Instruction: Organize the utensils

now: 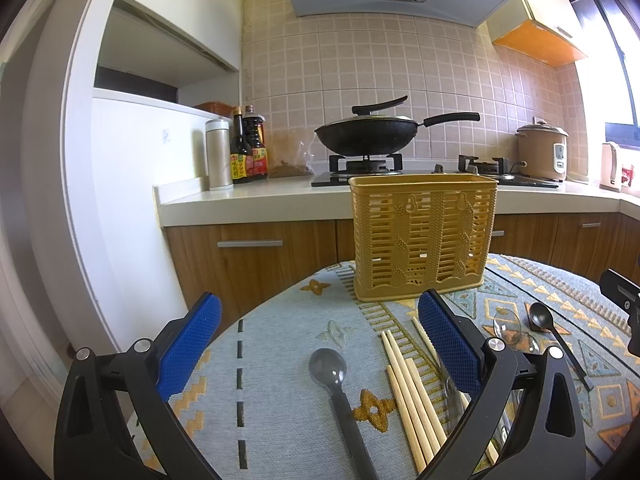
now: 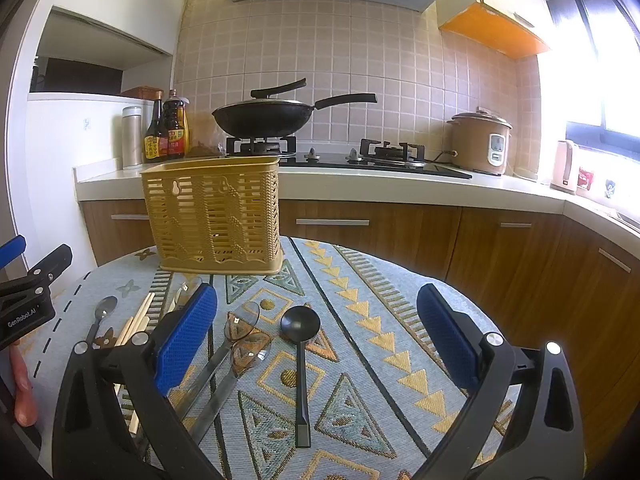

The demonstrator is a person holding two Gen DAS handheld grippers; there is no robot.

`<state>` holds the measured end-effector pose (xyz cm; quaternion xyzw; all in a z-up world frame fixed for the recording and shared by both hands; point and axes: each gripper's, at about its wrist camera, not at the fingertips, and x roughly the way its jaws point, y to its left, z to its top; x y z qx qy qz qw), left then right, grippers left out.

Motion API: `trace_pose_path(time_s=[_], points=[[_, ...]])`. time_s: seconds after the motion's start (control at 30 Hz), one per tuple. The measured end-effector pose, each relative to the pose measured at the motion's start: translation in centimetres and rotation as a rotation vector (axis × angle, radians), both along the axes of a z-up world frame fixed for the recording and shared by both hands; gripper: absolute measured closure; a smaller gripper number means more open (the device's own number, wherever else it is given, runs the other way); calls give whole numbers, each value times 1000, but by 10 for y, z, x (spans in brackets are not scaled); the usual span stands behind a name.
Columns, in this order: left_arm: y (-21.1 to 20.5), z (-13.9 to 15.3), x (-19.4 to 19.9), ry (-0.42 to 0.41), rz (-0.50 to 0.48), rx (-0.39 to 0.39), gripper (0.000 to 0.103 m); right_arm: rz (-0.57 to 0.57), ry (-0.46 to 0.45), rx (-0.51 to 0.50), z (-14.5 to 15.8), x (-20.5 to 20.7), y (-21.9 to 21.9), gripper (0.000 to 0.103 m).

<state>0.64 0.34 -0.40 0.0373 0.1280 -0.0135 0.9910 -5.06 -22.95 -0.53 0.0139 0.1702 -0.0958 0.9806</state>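
Observation:
A yellow slotted utensil basket stands upright at the far side of the table. In the left wrist view, my left gripper is open above a grey spoon; wooden chopsticks lie beside its right finger. In the right wrist view, my right gripper is open above a black spoon. Two clear spoons lie by its left finger. The chopsticks and grey spoon lie further left. The left gripper's body shows at the left edge.
The table wears a patterned cloth. Behind it runs a kitchen counter with a wok on a gas hob, sauce bottles, a rice cooker and a kettle.

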Motion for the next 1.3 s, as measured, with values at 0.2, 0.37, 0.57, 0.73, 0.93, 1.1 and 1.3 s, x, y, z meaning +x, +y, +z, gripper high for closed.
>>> trace_pose_path(time_s=[0.2, 0.37, 0.57, 0.73, 0.93, 1.1, 1.3], points=[[0, 0, 0, 2, -1, -1, 7, -1, 1, 4, 0, 0, 0, 7], [-1, 0, 0, 2, -2, -1, 7, -2, 4, -1, -1, 0, 1, 7], [-2, -2, 2, 14, -20, -5, 7, -6, 9, 2, -1, 1, 1, 7], [-2, -2, 2, 16, -19, -6, 7, -6, 16, 2, -1, 3, 1, 7], [-2, -2, 2, 16, -20, -7, 7, -10, 20, 0, -1, 4, 2, 7], [-1, -2, 2, 18, -22, -4, 7, -13, 24, -2, -1, 4, 1, 7], [7, -3, 12, 89, -72, -66, 7, -70, 28, 3, -2, 4, -3, 7]])
